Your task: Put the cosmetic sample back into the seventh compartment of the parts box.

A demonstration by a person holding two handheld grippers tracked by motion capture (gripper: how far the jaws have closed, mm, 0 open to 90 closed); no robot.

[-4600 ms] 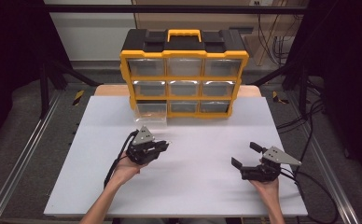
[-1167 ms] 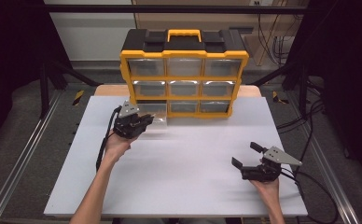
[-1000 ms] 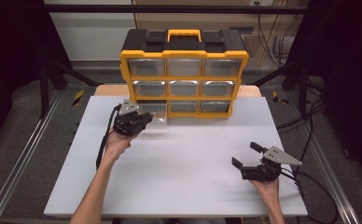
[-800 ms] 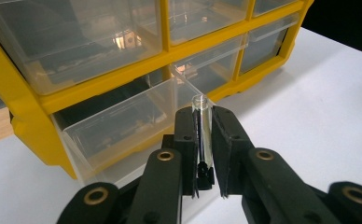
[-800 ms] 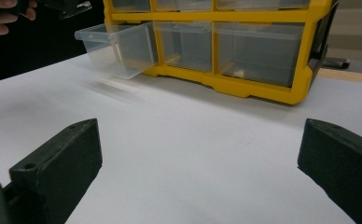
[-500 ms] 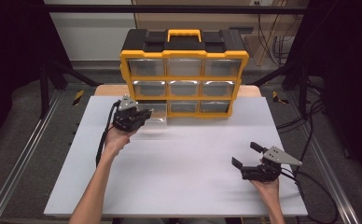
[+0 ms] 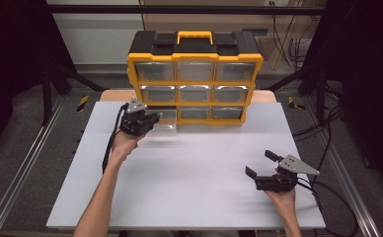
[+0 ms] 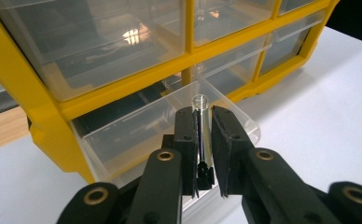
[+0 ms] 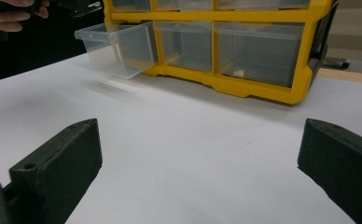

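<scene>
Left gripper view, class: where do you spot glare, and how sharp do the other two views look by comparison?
Left gripper view: a bright lamp glint on the clear drawer front of the yellow plastic organiser cabinet; high view: soft and grainy, dark surroundings; right gripper view: the pulled-out clear plastic drawer looks smeared, with blurry streaks on the white table.

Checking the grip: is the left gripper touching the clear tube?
Touching. In the left gripper view, the left gripper has its black pads pressed against both sides of the tube, held above the open drawer.
</scene>
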